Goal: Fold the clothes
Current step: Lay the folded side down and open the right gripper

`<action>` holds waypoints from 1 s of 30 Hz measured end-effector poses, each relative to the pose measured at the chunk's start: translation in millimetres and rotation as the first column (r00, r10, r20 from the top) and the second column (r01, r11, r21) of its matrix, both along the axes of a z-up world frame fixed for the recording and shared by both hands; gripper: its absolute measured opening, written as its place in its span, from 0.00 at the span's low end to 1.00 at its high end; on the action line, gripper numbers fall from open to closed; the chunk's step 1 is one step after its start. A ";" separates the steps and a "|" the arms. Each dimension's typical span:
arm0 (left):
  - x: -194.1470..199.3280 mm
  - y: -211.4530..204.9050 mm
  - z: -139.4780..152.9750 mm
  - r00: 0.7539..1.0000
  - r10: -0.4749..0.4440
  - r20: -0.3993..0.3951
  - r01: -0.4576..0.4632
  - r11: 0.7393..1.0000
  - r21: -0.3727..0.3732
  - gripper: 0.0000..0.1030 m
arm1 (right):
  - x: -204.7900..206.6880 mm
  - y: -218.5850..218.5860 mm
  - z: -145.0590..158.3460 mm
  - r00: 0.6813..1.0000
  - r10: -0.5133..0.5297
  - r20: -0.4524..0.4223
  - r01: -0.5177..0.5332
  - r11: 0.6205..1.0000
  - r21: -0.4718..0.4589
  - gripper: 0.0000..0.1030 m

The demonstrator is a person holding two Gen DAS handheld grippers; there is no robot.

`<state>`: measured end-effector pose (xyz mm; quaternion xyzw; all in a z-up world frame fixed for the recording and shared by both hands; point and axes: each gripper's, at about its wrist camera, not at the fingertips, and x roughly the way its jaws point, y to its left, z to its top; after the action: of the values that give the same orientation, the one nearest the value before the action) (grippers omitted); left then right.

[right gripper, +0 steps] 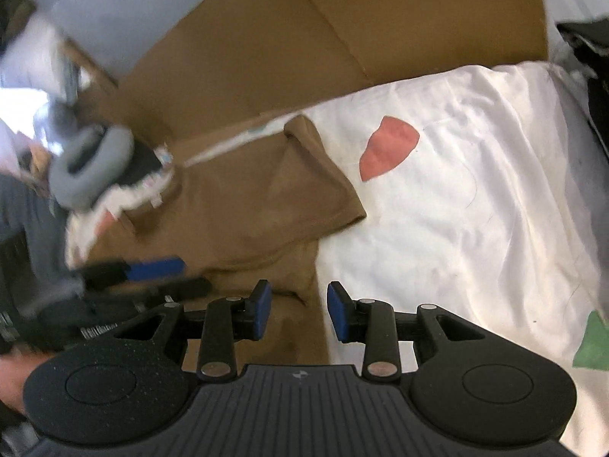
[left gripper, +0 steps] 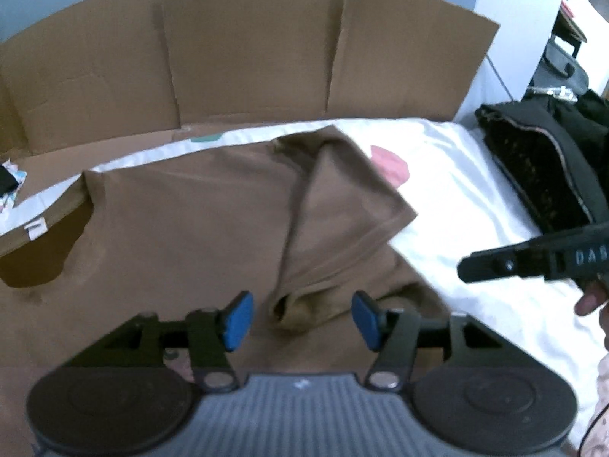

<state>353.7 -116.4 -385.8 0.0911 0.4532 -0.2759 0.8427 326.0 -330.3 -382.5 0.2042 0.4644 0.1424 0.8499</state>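
Brown T-shirt [left gripper: 182,228] lies spread on the white sheet [left gripper: 456,190], its far edge reaching the cardboard backdrop [left gripper: 247,49]; neck opening at the left in the left wrist view; right sleeve [left gripper: 342,205] already turned in over the body, making one diagonal flap w/ hem showing; so I'd judge the first fold done, the rest not; left sleeve side looks flat and unfolded, bottom half not brought up yet, though the near part of the shirt is hidden under the tools.

Left gripper [left gripper: 300,320]: pads spread apart, nothing between them, hovering above the cloth just near the folded sleeve's lower end; no earlier view to compare. Right gripper [right gripper: 300,310]: jaws partly apart, not pinching anything; the shirt's right edge and sheet show through the gap; no pad presses cloth. Prob. both just free of the fabric, next grab likely the other side or the hem; that's a guess.

Around: pink patch [right gripper: 388,148] and green patch [right gripper: 593,346] printed on the sheet; dark clothes pile [left gripper: 540,175] at the far right; small stack of pale items w/ a grey ring-shaped thing [right gripper: 87,167] at the left.

Writing: "DAS" partly readable on the other tool's body in the left wrist view, rest cut off; small white tag on the cardboard, illegible.
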 end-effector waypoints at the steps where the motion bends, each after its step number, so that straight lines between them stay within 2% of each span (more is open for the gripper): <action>1: 1.6 -0.5 -4.3 1.000 0.006 -0.006 -0.006 1.000 -0.004 0.61 | -0.7 4.2 -0.9 1.000 0.015 0.005 -0.014 1.000 -0.025 0.34; 5: 7.5 0.4 -20.4 0.999 0.035 -0.035 -0.036 0.999 -0.027 0.55 | -1.4 18.8 -6.4 0.998 0.062 0.017 -0.060 0.992 -0.108 0.34; 9: 14.6 6.9 -29.8 0.992 0.098 -0.076 -0.105 0.990 -0.091 0.52 | 1.4 32.2 -15.2 0.996 0.086 0.022 -0.080 0.979 -0.186 0.34; 12: 17.9 10.0 -33.8 0.985 0.148 -0.090 -0.158 0.980 -0.123 0.37 | 3.4 42.0 -21.3 0.994 0.108 0.029 -0.098 0.969 -0.227 0.34; 14: 19.8 12.1 -33.9 0.980 0.172 -0.103 -0.185 0.973 -0.137 0.13 | 4.7 48.0 -25.0 0.993 0.113 0.031 -0.101 0.959 -0.264 0.34; 15: 21.4 13.1 -34.1 0.976 0.183 -0.117 -0.199 0.969 -0.145 0.11 | 5.2 50.4 -26.6 0.993 0.116 0.037 -0.101 0.954 -0.281 0.34; 21: 17.0 19.1 -19.4 0.965 0.212 -0.157 -0.242 0.947 -0.209 0.07 | 6.8 51.6 -31.2 0.991 0.126 0.053 -0.100 0.933 -0.346 0.32; 25: 8.8 20.2 -9.9 0.955 0.231 -0.184 -0.272 0.932 -0.239 0.06 | 6.4 42.7 -31.6 0.992 0.111 0.053 -0.086 0.937 -0.340 0.32; 30: -1.5 16.3 -5.5 0.953 0.231 -0.193 -0.275 0.930 -0.243 0.06 | 4.6 36.0 -30.5 0.994 0.091 0.051 -0.069 0.939 -0.338 0.32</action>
<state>352.2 -100.1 -391.2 -0.1054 0.4864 -0.2297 0.8364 330.6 -294.3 -413.0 0.0326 0.4614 0.1023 0.8807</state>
